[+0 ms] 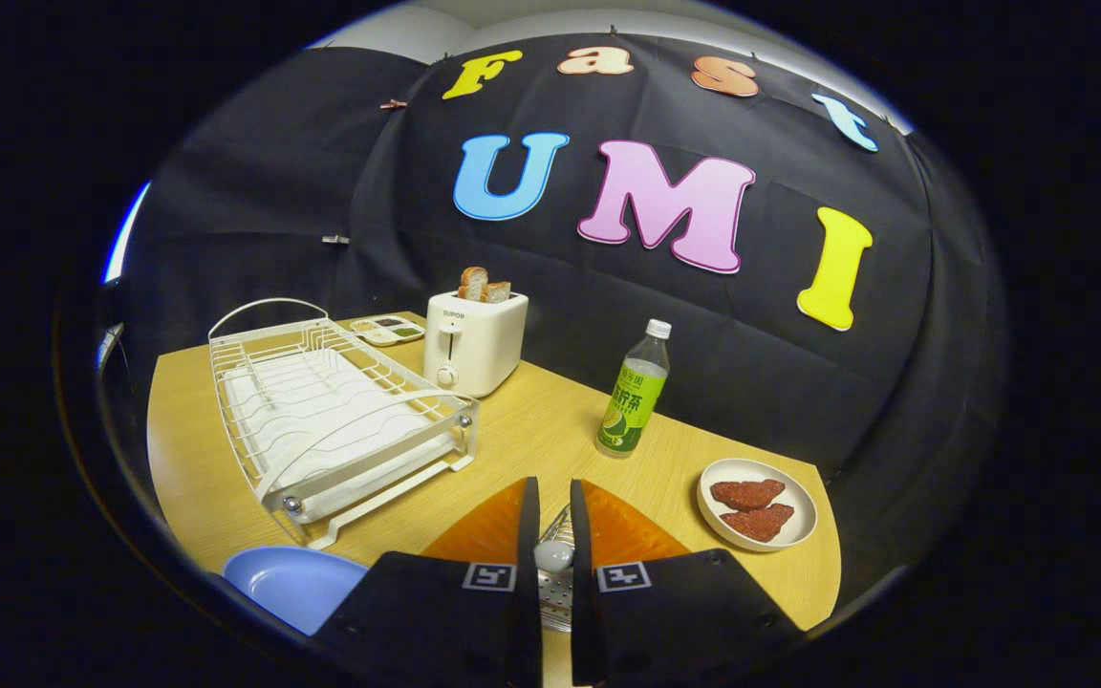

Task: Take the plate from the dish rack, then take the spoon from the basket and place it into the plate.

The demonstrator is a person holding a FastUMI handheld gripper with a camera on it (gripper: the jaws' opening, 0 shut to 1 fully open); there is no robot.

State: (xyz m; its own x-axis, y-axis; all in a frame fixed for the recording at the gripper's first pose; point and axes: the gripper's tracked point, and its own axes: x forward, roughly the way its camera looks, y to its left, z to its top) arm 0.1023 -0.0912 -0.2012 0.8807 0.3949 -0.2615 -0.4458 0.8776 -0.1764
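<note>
My gripper [554, 535] sits at the bottom centre of the frame, fingers narrowed on the spoon [553, 552], whose pale handle end shows between them above the perforated basket [555, 592]. The blue plate [288, 581] lies at lower left, already out of the empty dish rack [340, 420]. Judged procedure: lift straight up until the spoon clears the basket, keep the grip firm, then carry it left and lower it into the plate. At lower right, a white dish [757, 504] holds two reddish pieces. The toaster [472, 342] holds bread.
</note>
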